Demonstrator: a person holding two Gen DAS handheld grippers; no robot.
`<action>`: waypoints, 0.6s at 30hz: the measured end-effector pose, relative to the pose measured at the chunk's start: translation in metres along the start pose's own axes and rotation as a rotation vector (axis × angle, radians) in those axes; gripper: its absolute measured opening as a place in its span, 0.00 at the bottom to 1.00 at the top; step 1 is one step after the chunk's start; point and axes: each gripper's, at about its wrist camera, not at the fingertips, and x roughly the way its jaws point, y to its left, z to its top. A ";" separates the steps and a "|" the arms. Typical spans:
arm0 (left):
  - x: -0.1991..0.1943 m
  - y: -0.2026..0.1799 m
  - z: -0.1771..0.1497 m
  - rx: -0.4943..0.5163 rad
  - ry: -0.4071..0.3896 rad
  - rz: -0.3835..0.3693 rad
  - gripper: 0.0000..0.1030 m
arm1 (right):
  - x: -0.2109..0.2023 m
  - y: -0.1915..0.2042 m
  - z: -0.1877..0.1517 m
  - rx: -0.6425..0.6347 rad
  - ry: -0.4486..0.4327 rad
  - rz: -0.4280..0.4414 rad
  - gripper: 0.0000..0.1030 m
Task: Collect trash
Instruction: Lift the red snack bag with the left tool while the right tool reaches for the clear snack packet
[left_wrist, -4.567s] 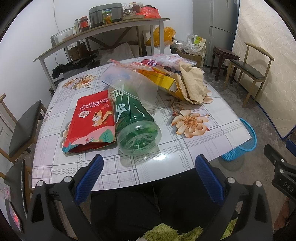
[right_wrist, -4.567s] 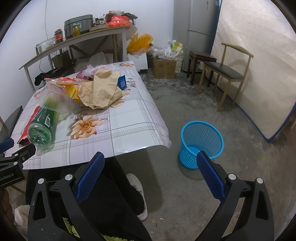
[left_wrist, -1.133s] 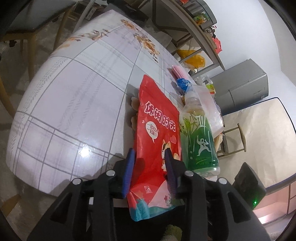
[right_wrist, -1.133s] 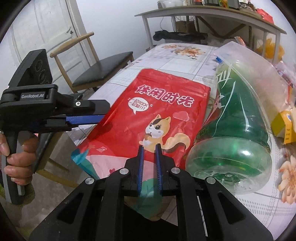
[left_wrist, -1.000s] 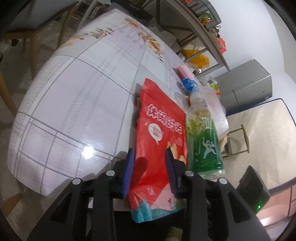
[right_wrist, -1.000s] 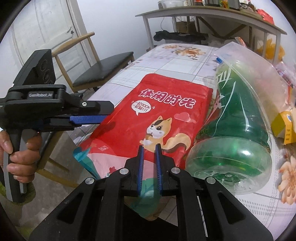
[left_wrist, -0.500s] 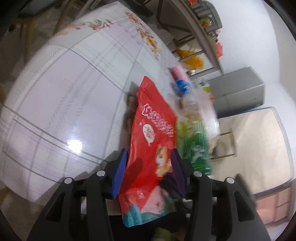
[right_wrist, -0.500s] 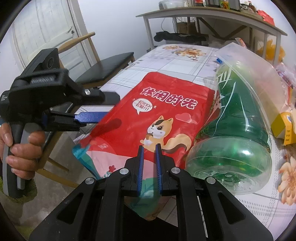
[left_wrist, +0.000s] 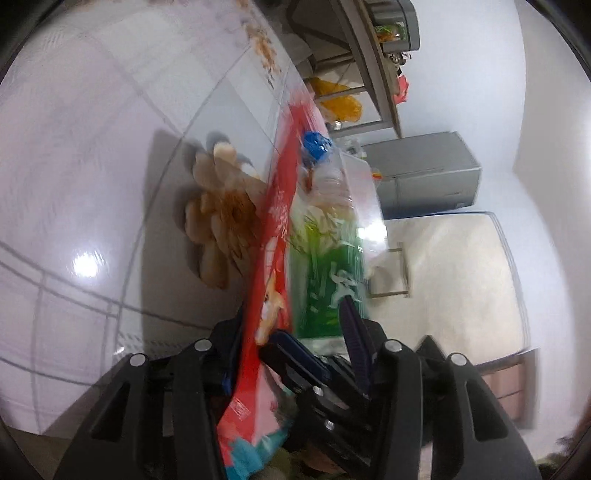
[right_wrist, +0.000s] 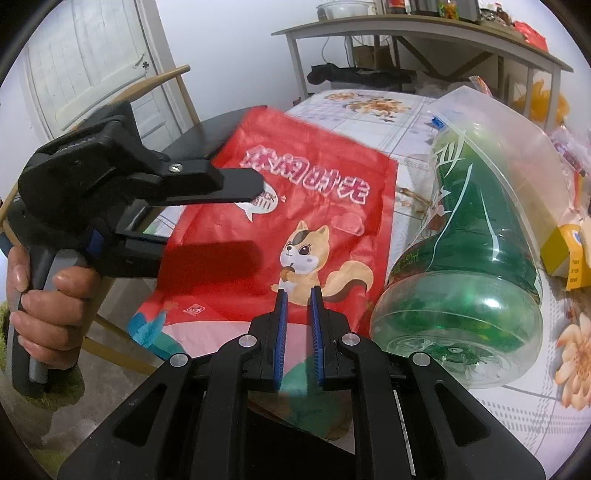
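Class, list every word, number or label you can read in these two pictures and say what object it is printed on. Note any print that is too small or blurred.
"休闲时光": large white characters on the red snack bag.
"550ml": small print on the green plastic bottle.
Speech bubble on the snack bag: partly hidden, unreadable.
Yellow box: print too small to read.
Left wrist view: all print blurred.

Red squirrel-print snack bag (right_wrist: 295, 221) tilted up off table edge, beside lying green bottle (right_wrist: 469, 266)
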 end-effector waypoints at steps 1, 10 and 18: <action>0.001 -0.004 0.001 0.028 -0.007 0.061 0.35 | 0.000 0.000 0.000 0.000 0.000 0.000 0.11; 0.018 -0.037 -0.016 0.347 -0.057 0.502 0.11 | -0.001 -0.004 0.000 0.009 0.006 -0.001 0.13; 0.024 -0.039 -0.018 0.430 -0.059 0.570 0.11 | -0.079 -0.007 0.015 -0.007 -0.183 0.092 0.47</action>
